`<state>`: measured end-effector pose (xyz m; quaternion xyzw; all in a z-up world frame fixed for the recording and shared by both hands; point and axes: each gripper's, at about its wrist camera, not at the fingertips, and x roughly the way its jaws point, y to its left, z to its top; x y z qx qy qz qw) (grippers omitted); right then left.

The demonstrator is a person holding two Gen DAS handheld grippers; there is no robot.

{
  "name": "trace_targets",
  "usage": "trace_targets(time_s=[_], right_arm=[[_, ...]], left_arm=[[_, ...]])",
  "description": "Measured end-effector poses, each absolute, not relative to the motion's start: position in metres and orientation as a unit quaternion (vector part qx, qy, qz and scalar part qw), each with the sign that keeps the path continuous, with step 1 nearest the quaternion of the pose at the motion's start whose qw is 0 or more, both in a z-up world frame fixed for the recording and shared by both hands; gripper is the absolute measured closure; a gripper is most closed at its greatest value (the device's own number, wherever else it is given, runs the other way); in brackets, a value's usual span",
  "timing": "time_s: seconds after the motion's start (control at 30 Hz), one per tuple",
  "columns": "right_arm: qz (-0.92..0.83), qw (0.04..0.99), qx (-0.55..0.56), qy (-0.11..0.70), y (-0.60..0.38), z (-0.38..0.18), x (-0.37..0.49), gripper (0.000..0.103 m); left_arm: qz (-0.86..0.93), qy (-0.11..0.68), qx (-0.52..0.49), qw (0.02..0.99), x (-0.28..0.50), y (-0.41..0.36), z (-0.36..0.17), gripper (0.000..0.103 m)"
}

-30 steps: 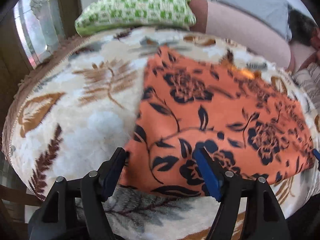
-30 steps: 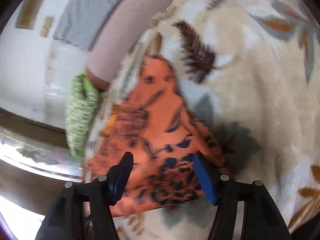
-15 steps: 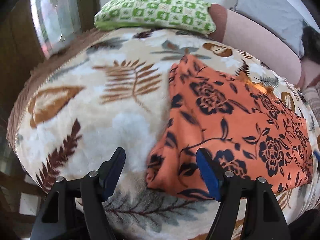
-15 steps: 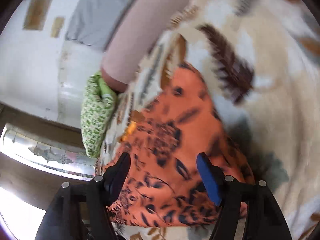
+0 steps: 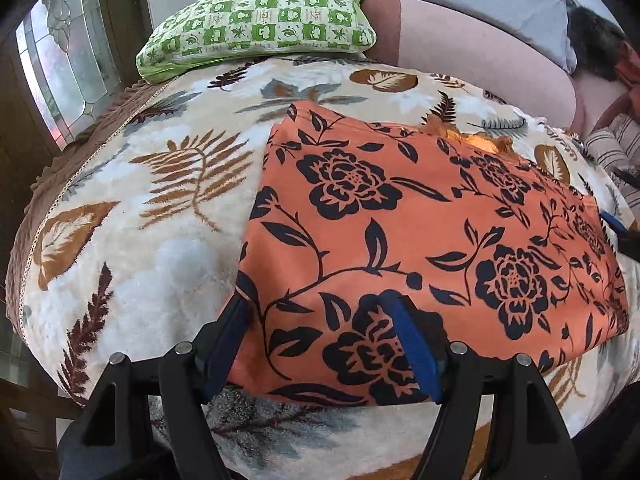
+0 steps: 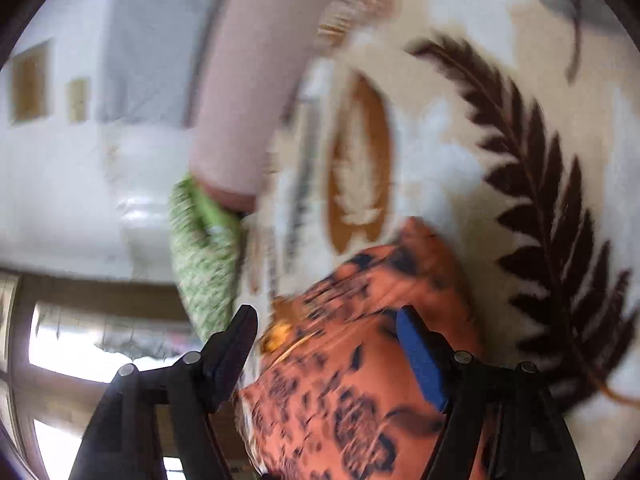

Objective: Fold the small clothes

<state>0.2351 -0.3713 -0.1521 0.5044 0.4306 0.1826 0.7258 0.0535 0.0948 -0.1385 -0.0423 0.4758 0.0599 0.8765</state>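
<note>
Orange cloth with a black flower print (image 5: 420, 240) lies flat on the leaf-patterned plush blanket (image 5: 140, 220) of a bed, its near corner between the wide-set fingers of the left claw (image 5: 320, 344); right claw (image 6: 326, 352) at the far end, its jaws opening, cloth between them but no grip evident. Best to seat each claw well over a corner, close firmly, then lift both ends evenly so the fold lands square. Beyond lies a green checked pillow (image 5: 260, 20); no readable writing or brand anywhere.
</note>
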Motion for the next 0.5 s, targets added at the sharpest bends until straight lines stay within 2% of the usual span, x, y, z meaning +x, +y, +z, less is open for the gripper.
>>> trace_targets(time_s=[0.1, 0.3, 0.5], right_arm=[[0.149, 0.740, 0.485, 0.442, -0.388, -0.139, 0.180, 0.028], [0.118, 0.713, 0.539, 0.433, -0.387, -0.153, 0.057, 0.027], [0.094, 0.668, 0.581, 0.455, -0.365, -0.194, 0.038, 0.027]], left_arm=[[0.060, 0.461, -0.043, 0.884, 0.053, 0.094, -0.133, 0.028], [0.043, 0.459, -0.045, 0.886, 0.054, 0.078, -0.129, 0.028], [0.028, 0.463, -0.025, 0.886, 0.047, 0.059, -0.119, 0.028]])
